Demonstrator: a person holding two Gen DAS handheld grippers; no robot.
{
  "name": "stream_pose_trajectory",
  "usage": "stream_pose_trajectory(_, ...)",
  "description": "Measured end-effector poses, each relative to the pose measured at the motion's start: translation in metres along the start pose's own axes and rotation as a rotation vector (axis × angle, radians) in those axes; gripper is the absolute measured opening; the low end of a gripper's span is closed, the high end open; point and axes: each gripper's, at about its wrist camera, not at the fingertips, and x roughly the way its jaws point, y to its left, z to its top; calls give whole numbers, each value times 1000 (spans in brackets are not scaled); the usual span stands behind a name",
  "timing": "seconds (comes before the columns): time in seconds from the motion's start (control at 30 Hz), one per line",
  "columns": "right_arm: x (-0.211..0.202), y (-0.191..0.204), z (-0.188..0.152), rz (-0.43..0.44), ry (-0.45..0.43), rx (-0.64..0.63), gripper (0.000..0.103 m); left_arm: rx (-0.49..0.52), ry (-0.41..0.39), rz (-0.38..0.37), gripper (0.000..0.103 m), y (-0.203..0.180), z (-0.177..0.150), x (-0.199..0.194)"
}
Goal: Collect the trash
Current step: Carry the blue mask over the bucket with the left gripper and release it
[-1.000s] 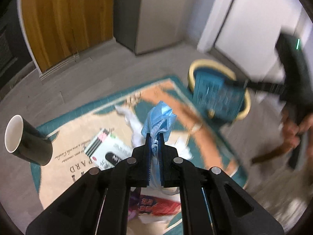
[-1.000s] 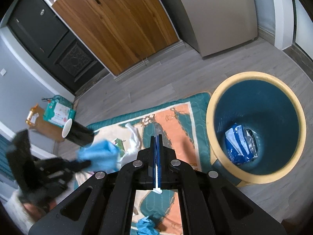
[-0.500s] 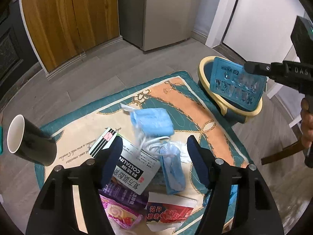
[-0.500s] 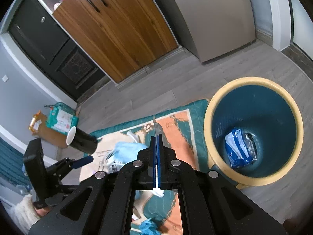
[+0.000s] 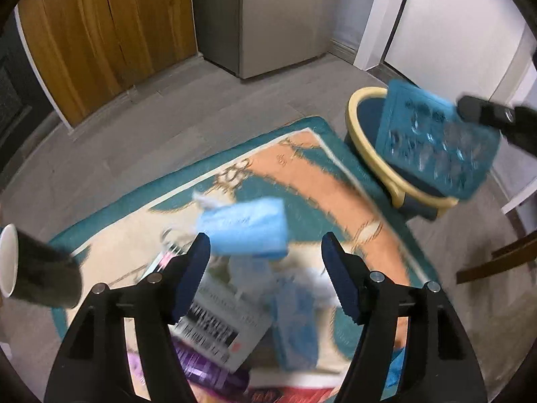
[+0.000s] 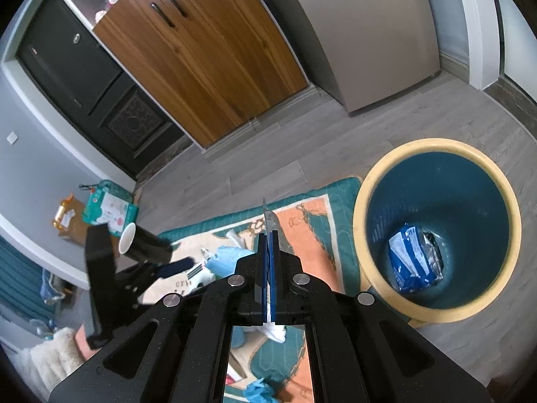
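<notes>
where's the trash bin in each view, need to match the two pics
Left wrist view: the trash bin is at upper right, just off the rug's far right corner, partly hidden by a blue blister pack.
Right wrist view: the trash bin fills the right side, seen from above, with a blue wrapper at its bottom.
Shared landmark: the black cup by the rug's left edge.

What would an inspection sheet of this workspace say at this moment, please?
Surface: patterned rug on a grey floor.
Job's things: bin holds a blue packet; blue mask on the rug.
Clutter: black cup, white box, purple wrapper.
Grippers: left gripper open, empty; right gripper shut on blister pack.
Cables: nothing seen.
Surroundings: wooden cupboard, dark door.
</notes>
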Motion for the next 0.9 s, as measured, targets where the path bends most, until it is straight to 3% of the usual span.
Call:
stream_pose_trajectory(0.13, 0, -2, 5, -8, -11, -4, 2, 104, 76, 44, 65, -24, 12, 27)
stream_pose_trajectory(0.23, 0, -10, 9, -12, -12, 9, 2, 196, 156, 116, 47, -40, 9, 54)
stream_pose_trajectory(0.27, 0, -11, 10, -13, -13, 12, 2, 208, 176, 138, 33, -41, 7, 61)
stream_pose_trajectory(0.37, -1, -19, 13, -18, -18, 19, 2, 198, 176, 146, 14, -38, 3, 62)
stream_pose_trajectory(0.57, -7, -25, 16, -16, -30, 33, 2, 183, 53, 110, 8, -29, 8, 18)
stream_pose_trajectory(0.7, -17, -29, 20, 1, -60, 60, 2, 119, -61, 70, 8, -18, 20, -28)
stream_pose_trajectory(0.8, -29, -32, 23, 4, -92, 71, 2, 71, -144, 19, 8, -16, 33, -59)
stream_pose_trajectory(0.9, -47, -38, 29, -28, -139, 67, 2, 87, -203, -37, 8, -32, 48, -82)
